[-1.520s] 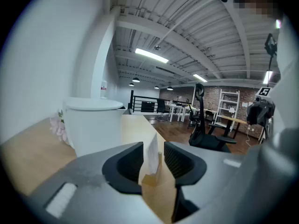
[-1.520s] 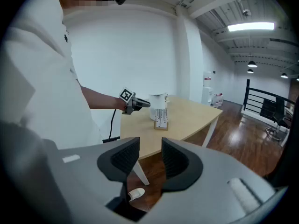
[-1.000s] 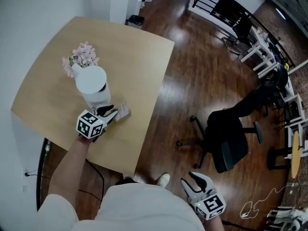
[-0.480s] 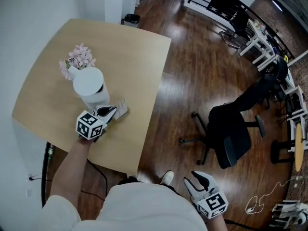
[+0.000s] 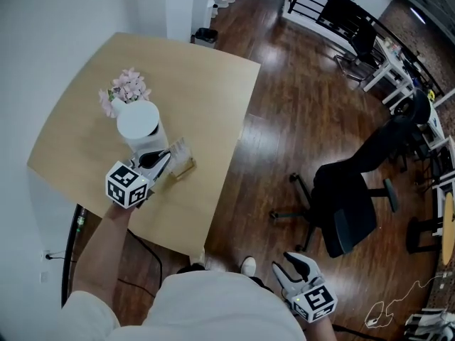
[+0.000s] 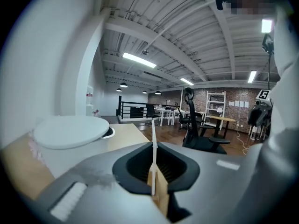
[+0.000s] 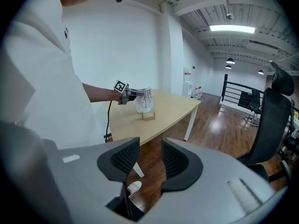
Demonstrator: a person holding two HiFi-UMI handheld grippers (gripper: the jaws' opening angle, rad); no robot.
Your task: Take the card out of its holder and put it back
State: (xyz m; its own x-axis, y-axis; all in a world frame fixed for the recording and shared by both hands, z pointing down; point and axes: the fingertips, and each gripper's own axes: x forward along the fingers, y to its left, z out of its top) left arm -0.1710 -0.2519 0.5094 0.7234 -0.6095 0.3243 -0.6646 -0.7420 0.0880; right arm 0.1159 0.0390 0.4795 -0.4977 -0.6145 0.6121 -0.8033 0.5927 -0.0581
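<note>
My left gripper [image 5: 163,160] is shut on a thin clear card [image 5: 178,150] and holds it a little above the small wooden holder [image 5: 186,168] on the tan table [image 5: 206,84]. In the left gripper view the card [image 6: 153,143] stands edge-on, pinched between the dark pads [image 6: 135,164]. The right gripper view shows the left gripper [image 7: 132,94] with the card [image 7: 146,97] raised over the holder [image 7: 148,116]. My right gripper [image 5: 297,266] hangs low beside my body, away from the table. Its jaws [image 7: 150,155] are open with nothing between them.
A white round vase [image 5: 139,125] with pink flowers [image 5: 125,88] stands just behind the card and holder. A black office chair [image 5: 348,199] stands on the dark wood floor to the right of the table. The table's front edge is close to my body.
My left gripper has risen with the card, which now sits above the wooden holder instead of in it. The right gripper has stayed where it was.
</note>
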